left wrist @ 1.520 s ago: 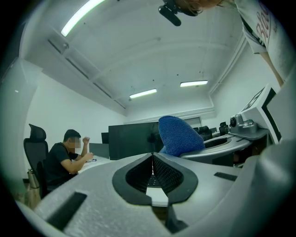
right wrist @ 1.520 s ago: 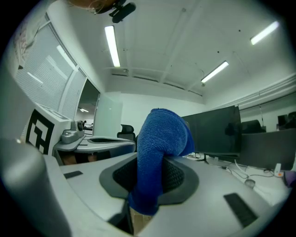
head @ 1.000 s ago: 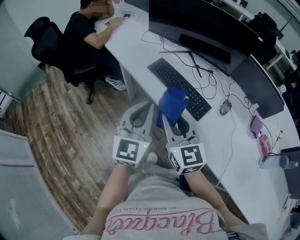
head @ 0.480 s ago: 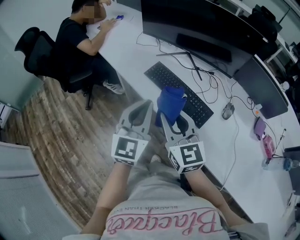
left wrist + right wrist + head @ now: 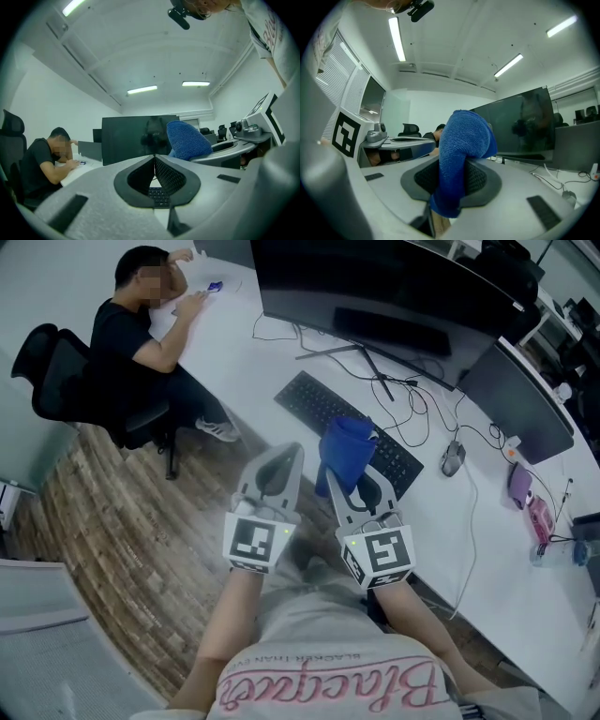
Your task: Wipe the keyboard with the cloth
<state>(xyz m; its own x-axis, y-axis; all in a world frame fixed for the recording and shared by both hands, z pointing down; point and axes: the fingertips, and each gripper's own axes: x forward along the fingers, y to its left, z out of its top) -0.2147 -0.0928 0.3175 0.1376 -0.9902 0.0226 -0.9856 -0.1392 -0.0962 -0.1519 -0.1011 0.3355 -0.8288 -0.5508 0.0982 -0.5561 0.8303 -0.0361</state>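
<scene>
A black keyboard (image 5: 323, 409) lies slantwise on the white desk (image 5: 487, 549), below a large dark monitor (image 5: 375, 287). My right gripper (image 5: 339, 463) is shut on a folded blue cloth (image 5: 345, 448), which bulges out above its jaws in the right gripper view, cloth (image 5: 461, 154). The cloth hangs over the keyboard's near right part, slightly above it. My left gripper (image 5: 292, 454) is shut with nothing in it, held off the desk's front edge over the wooden floor. In the left gripper view the jaws meet at the gripper (image 5: 154, 159), with keyboard keys (image 5: 159, 196) seen below.
A person in black (image 5: 141, 324) sits at the desk's far left on an office chair (image 5: 52, 367). A mouse (image 5: 453, 457), tangled cables (image 5: 422, 409), a second dark monitor (image 5: 516, 404) and small pink items (image 5: 534, 517) lie to the right on the desk.
The view has shifted so desk and keyboard sit a little further left and nearer. Both grippers keep the same pose side by side, and the cloth stays clamped in the right one.
</scene>
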